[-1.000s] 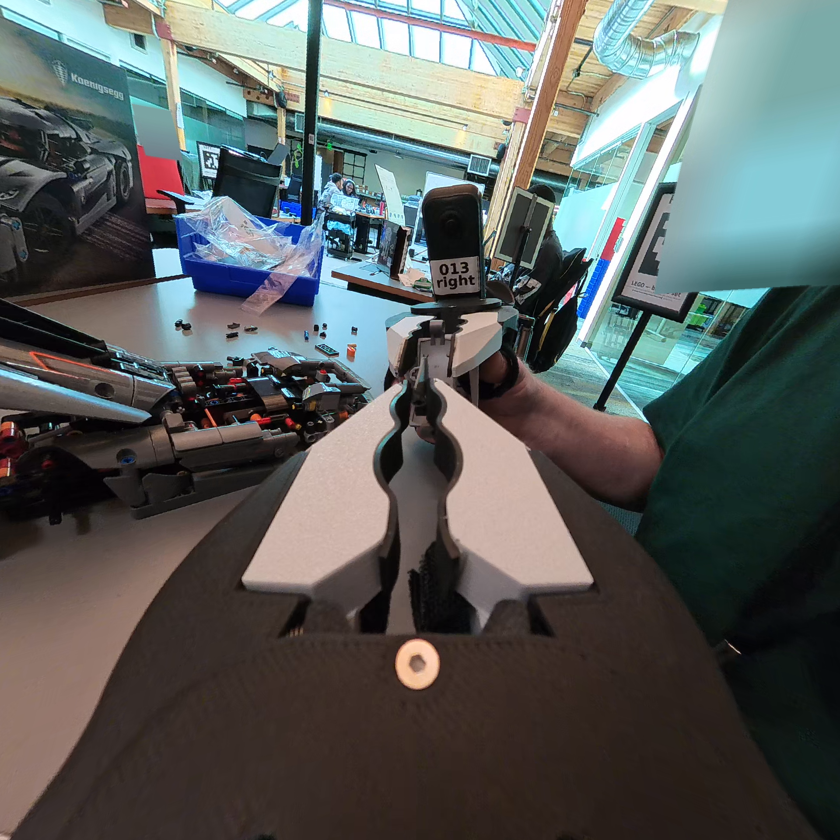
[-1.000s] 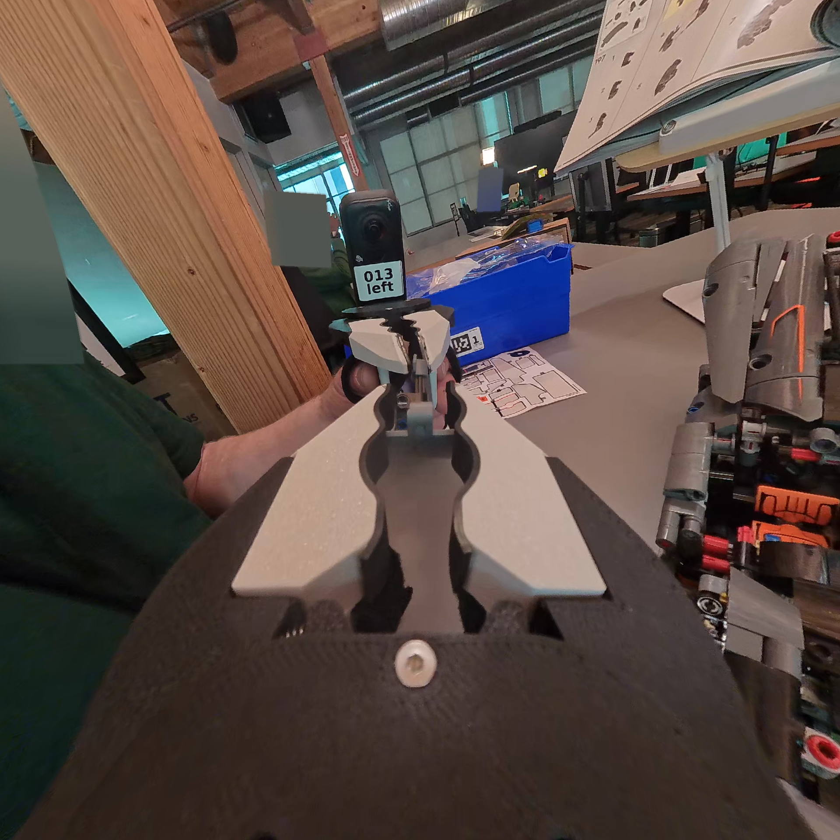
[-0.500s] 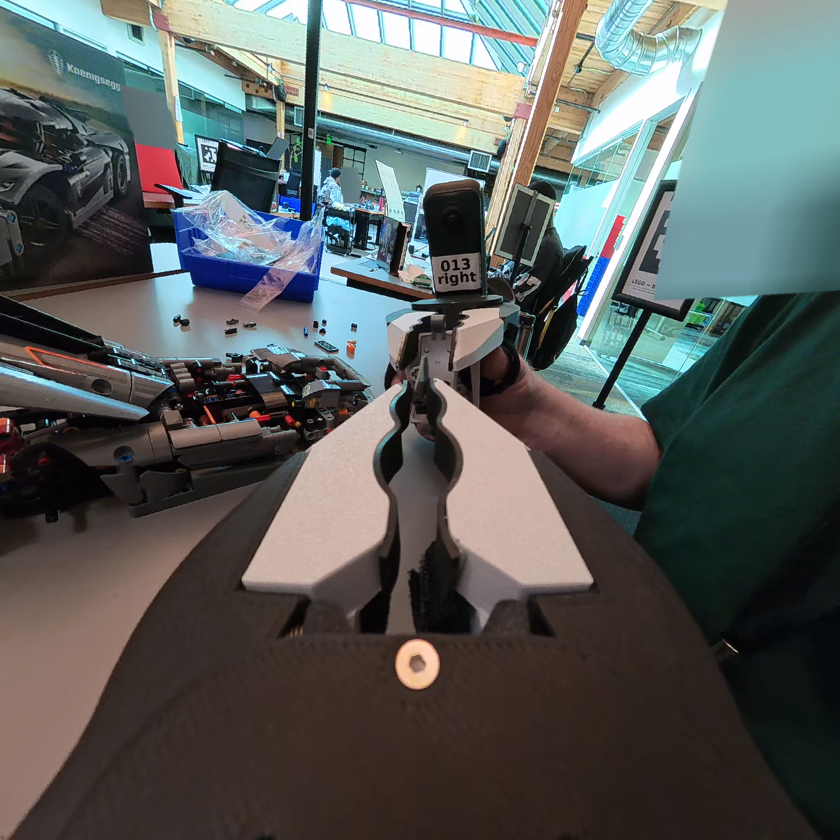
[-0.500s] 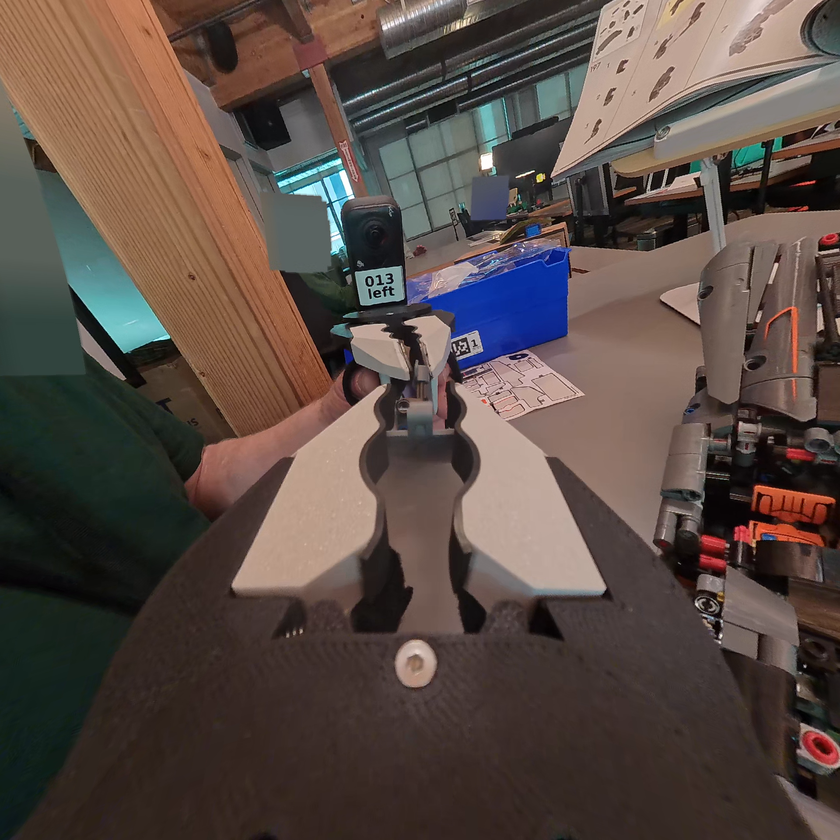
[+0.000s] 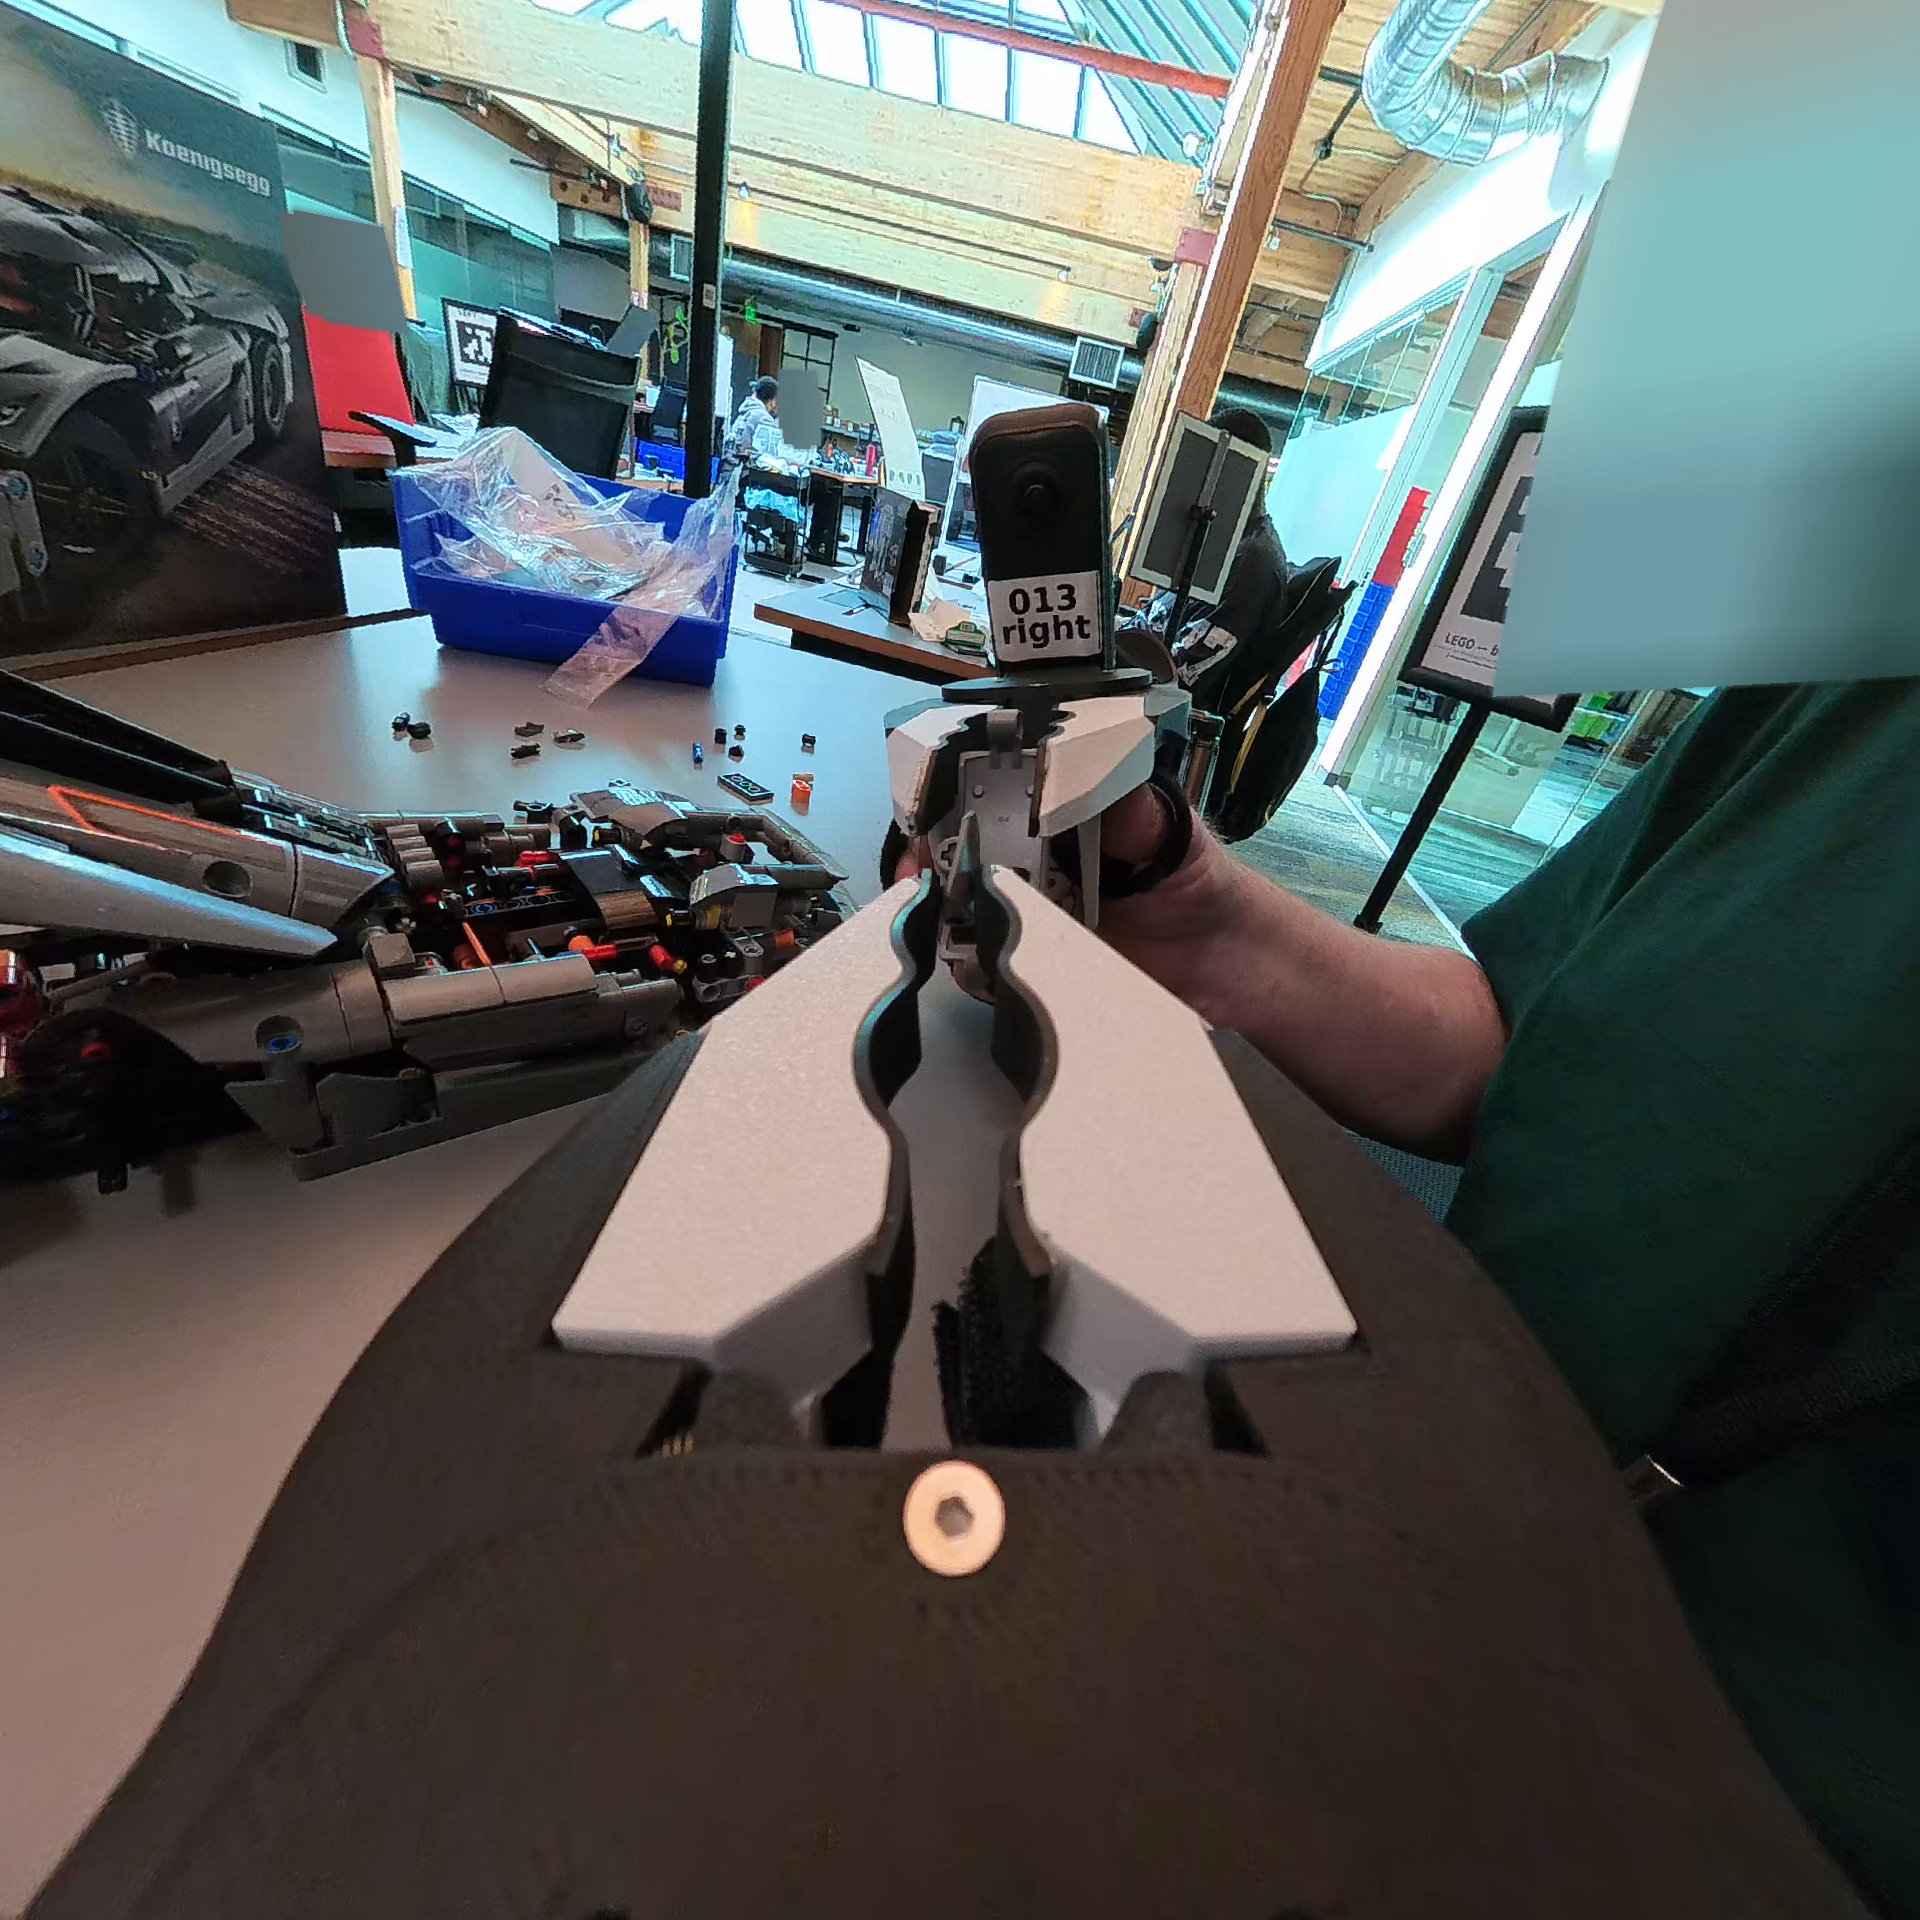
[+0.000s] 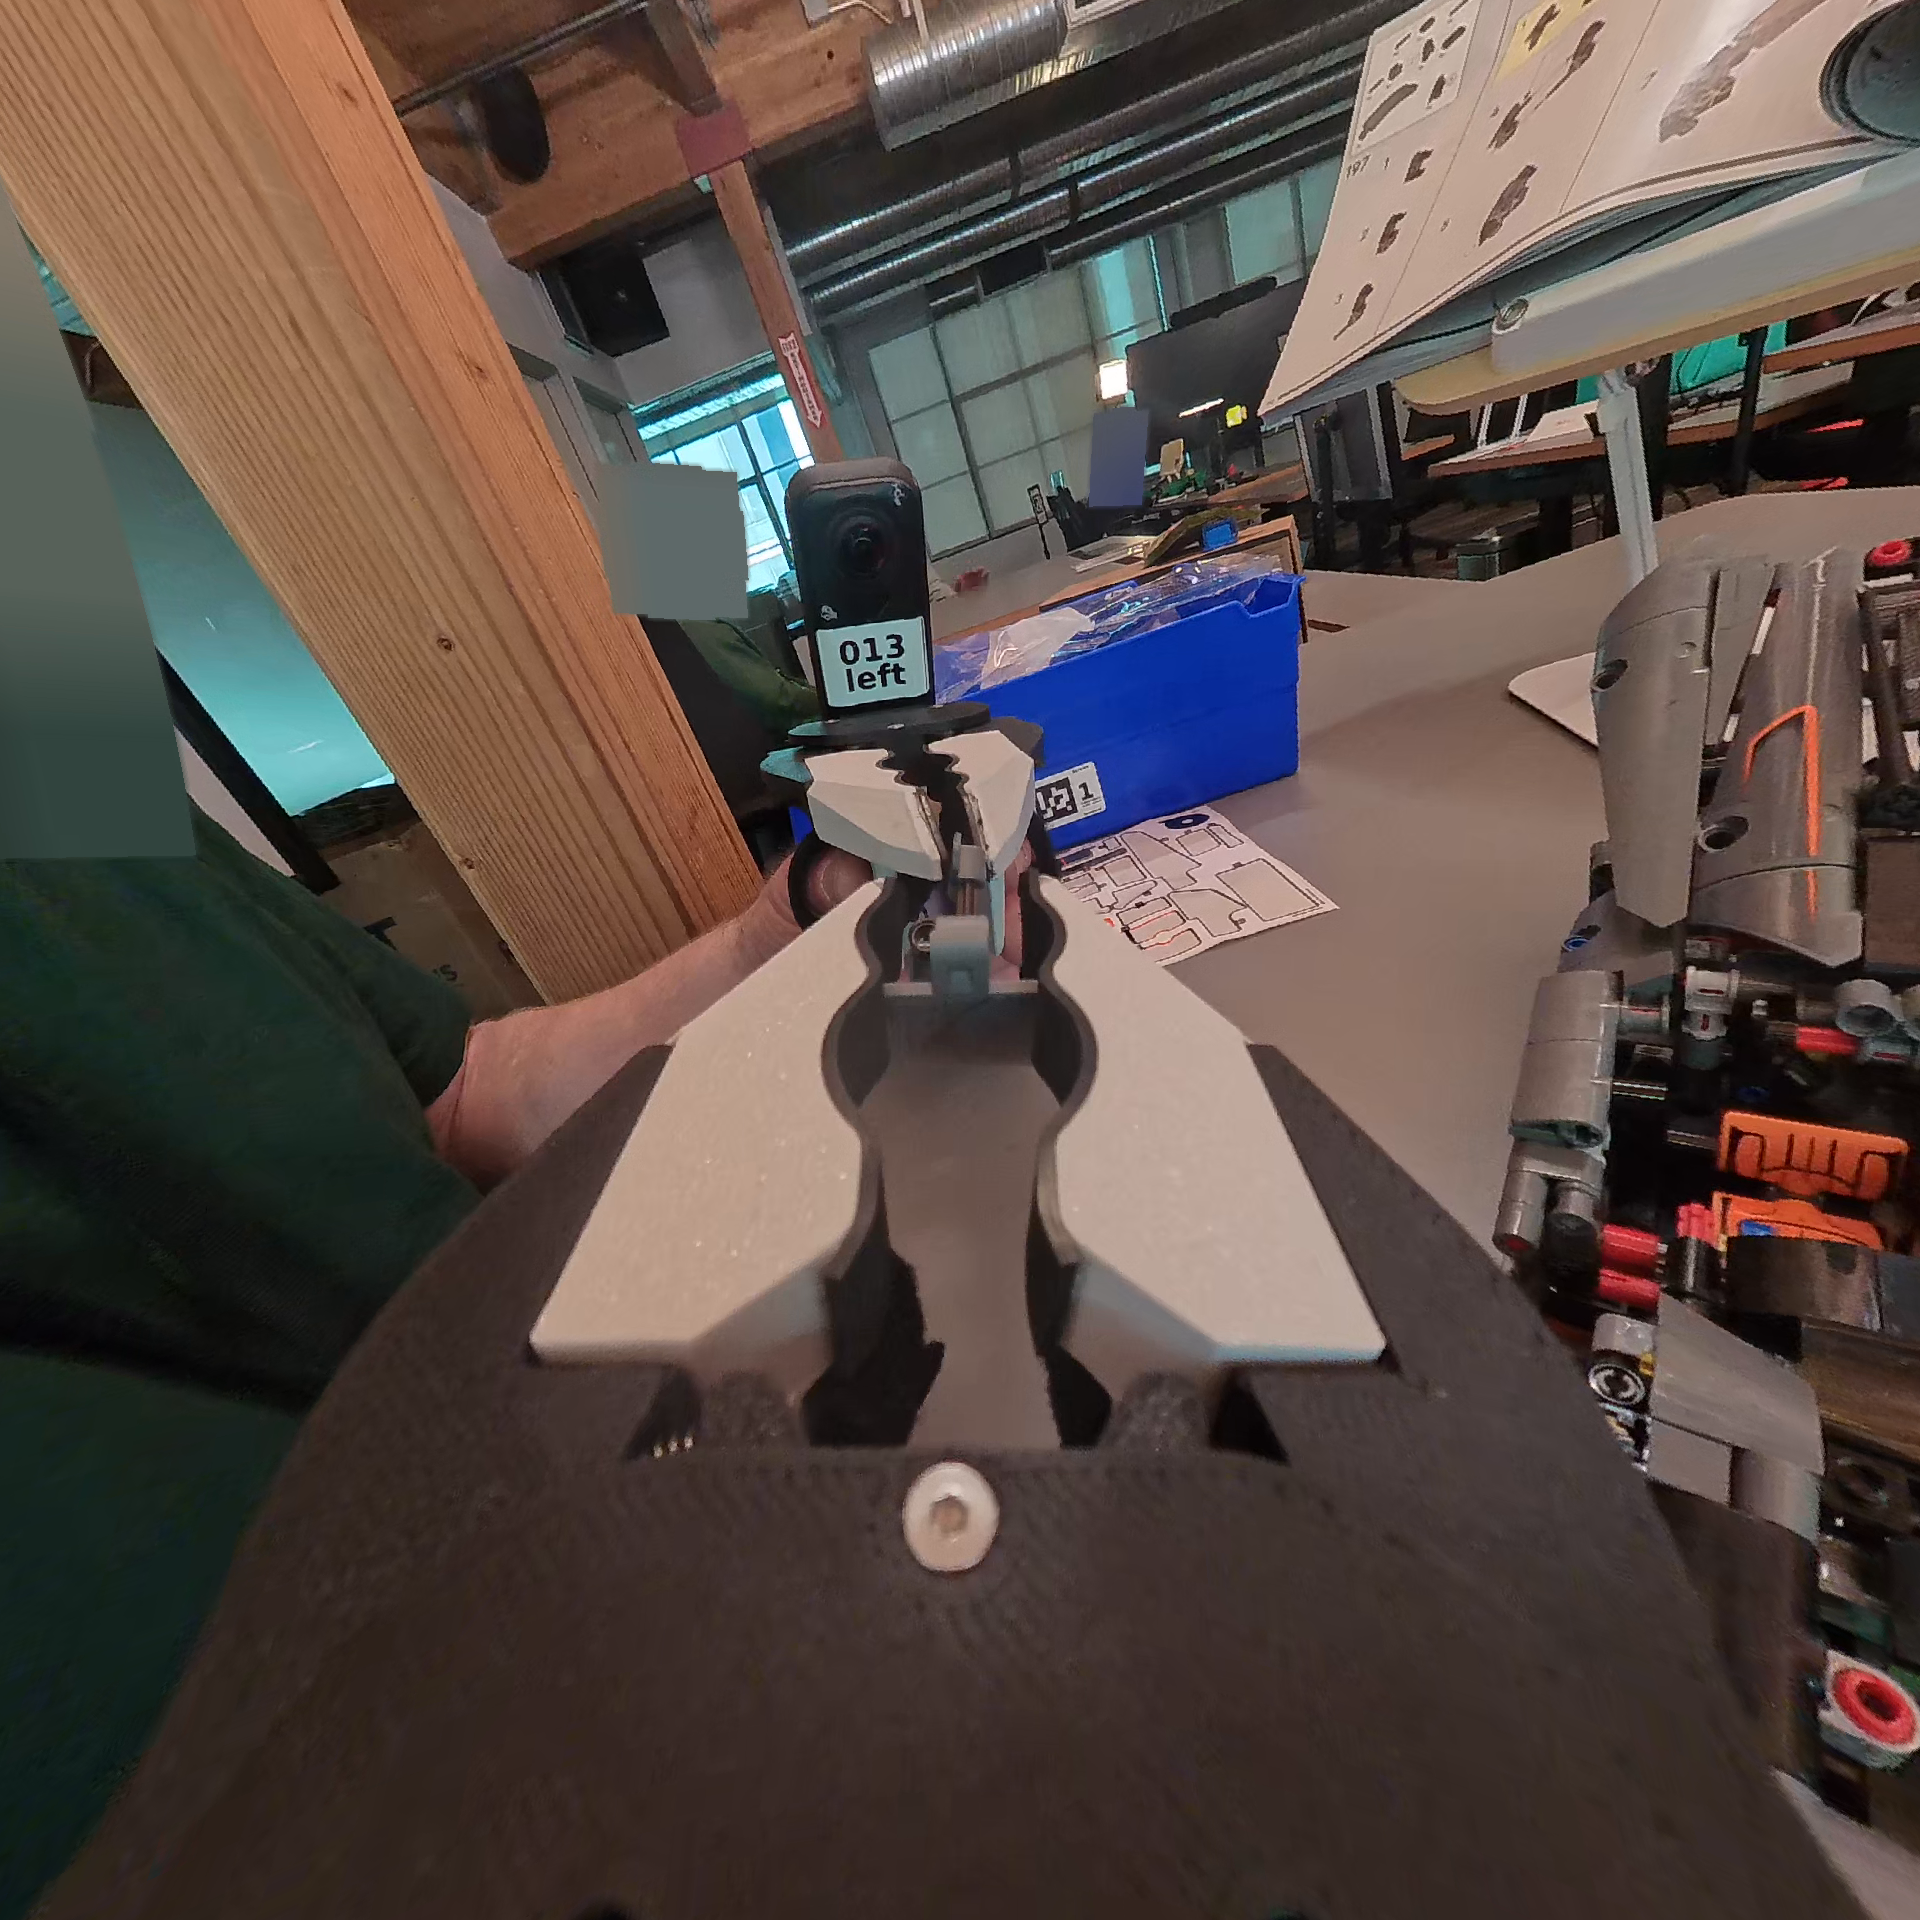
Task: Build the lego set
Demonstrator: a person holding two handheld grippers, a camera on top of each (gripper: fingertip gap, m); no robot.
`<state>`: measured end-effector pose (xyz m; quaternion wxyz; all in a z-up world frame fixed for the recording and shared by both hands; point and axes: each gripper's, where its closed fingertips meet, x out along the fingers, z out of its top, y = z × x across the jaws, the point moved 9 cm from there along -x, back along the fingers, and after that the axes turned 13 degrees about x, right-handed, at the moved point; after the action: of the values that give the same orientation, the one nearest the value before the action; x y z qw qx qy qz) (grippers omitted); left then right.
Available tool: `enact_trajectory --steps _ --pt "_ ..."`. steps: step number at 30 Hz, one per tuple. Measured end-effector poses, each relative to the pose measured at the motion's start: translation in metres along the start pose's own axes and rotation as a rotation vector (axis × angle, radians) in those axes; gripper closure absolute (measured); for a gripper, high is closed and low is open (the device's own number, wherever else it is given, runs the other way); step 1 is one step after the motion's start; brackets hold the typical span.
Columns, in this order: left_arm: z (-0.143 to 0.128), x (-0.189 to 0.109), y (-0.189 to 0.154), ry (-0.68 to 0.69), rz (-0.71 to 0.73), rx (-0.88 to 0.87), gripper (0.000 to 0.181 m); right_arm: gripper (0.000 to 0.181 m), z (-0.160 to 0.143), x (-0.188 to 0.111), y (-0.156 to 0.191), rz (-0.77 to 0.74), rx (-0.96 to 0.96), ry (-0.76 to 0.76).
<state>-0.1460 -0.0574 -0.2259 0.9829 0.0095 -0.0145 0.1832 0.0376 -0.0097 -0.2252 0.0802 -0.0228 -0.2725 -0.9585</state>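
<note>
My left gripper (image 5: 961,883) and right gripper (image 6: 958,896) face each other tip to tip above the table's near edge. Both are shut on one small grey lego sub-assembly (image 6: 961,951). In the left wrist view it shows as a flat grey plate (image 5: 997,805) with a thin part running into my left fingertips. The right gripper (image 5: 1013,774) shows opposite in the left wrist view, and the left gripper (image 6: 951,821) shows opposite in the right wrist view. The large grey, black and orange lego car (image 5: 416,935) lies on the table (image 5: 156,1403) beside the grippers, also in the right wrist view (image 6: 1745,935).
Loose small pieces (image 5: 748,784) lie behind the car. A blue bin (image 5: 561,623) of plastic bags stands at the back. Another blue bin (image 6: 1164,717) and a sticker sheet (image 6: 1195,894) lie in the right wrist view. An open instruction booklet (image 6: 1558,156) stands above. A wooden post (image 6: 364,468) is close by. The grippers are tip to tip, or close to it.
Both grippers stay joined on the grey piece. The pair has shifted only slightly, and the left gripper looks a little more tilted in the right wrist view.
</note>
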Motion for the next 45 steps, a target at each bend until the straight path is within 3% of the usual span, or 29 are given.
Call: enact_trajectory --steps 21,26,38,45 --pt "0.001 -0.001 0.0 0.002 0.019 0.01 0.177 0.161 0.002 -0.003 0.0 -0.014 -0.009 -0.038" --pt "0.002 -0.005 0.003 -0.024 0.029 -0.01 0.178 0.148 0.002 -0.002 -0.003 -0.009 0.025 -0.042" --pt "0.002 -0.002 -0.001 -0.014 0.021 0.016 0.178 0.148 -0.008 0.011 -0.002 -0.025 -0.006 0.077" --pt "0.002 0.001 -0.004 0.013 0.016 0.058 0.178 0.167 -0.012 0.014 0.001 -0.01 -0.024 0.139"
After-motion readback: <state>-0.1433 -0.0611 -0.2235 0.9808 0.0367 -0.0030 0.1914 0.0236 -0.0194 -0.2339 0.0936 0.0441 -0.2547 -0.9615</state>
